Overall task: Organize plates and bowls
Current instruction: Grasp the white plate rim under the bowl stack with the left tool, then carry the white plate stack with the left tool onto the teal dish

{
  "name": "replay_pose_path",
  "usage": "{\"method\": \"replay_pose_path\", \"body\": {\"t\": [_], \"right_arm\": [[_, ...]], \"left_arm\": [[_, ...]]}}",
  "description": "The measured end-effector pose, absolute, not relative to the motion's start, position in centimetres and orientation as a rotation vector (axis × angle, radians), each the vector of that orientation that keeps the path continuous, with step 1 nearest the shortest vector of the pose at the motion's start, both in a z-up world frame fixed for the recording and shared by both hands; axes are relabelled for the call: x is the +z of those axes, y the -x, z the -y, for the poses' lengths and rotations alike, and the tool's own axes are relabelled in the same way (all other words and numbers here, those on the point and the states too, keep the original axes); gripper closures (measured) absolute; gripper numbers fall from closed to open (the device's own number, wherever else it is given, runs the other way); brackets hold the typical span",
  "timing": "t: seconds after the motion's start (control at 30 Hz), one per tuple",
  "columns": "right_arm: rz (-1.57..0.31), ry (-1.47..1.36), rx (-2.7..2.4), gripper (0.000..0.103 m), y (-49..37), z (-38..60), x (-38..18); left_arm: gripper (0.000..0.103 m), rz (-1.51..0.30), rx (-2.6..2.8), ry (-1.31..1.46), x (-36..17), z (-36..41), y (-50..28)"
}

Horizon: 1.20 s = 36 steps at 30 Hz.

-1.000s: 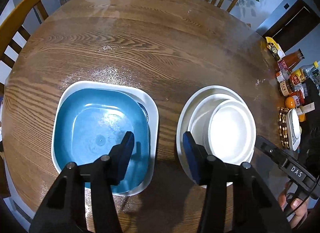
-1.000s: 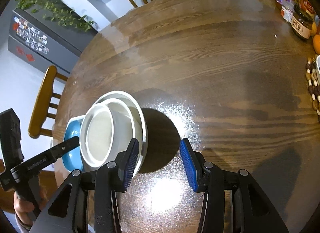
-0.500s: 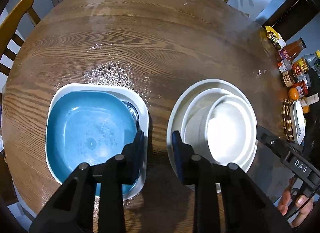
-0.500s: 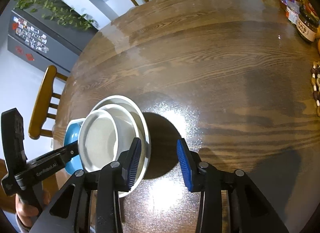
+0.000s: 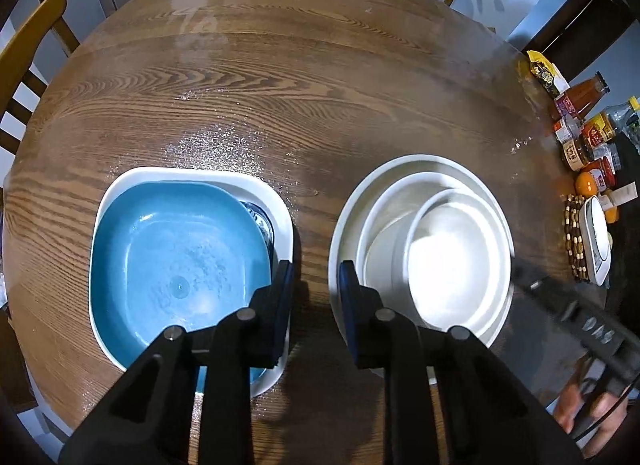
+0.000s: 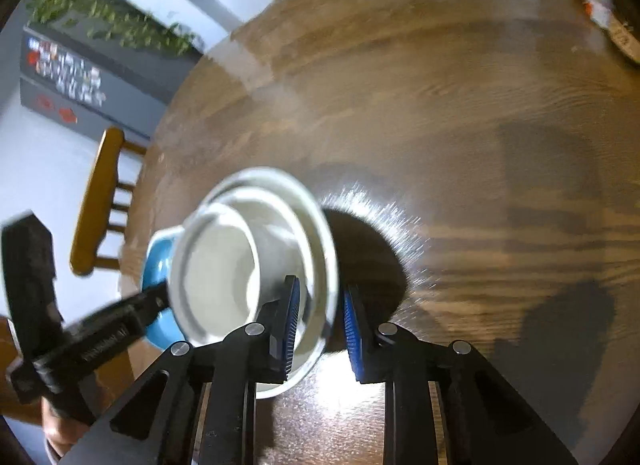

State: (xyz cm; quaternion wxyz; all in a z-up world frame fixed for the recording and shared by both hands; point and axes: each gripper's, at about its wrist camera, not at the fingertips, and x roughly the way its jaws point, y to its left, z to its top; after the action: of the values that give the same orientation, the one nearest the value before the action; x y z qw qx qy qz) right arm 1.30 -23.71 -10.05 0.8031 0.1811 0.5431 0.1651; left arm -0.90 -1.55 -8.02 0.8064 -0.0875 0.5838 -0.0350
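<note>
Below, blue dish point(image 5: 176, 257) in white dish point(image 5: 192, 175), nested bowls point(image 5: 452, 265), jaws narrowing, right astride rim, left empty.

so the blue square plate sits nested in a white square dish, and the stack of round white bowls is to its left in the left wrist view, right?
Wrong side. The left wrist view shows the stack of round white bowls to the right of the blue square plate, which does sit nested in the white square dish.
</note>
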Motion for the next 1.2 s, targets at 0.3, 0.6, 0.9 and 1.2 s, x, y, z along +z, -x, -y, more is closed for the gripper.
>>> {"method": "replay_pose_path", "body": {"t": [0.3, 0.6, 0.9, 1.2], "right_arm": [[-1.202, -0.346, 0.319, 0.079, -1.6, 23.8, -10.5], [-1.197, -0.375, 0.362, 0.088, -1.7, 23.7, -10.9], [-1.188, -0.364, 0.368, 0.093, -1.5, 23.3, -10.7], [-1.189, -0.363, 0.358, 0.093, -1.2, 23.1, -10.3]], "left_arm": [[0.083, -1.238, -0.083, 0.162, -8.0, 2.0, 0.8], [0.102, -1.231, -0.107, 0.111, -8.0, 3.0, 0.8], [0.102, -1.210, -0.105, 0.097, -8.0, 3.2, 1.0], [0.102, -1.188, -0.104, 0.082, -7.7, 3.5, 1.2]]}}
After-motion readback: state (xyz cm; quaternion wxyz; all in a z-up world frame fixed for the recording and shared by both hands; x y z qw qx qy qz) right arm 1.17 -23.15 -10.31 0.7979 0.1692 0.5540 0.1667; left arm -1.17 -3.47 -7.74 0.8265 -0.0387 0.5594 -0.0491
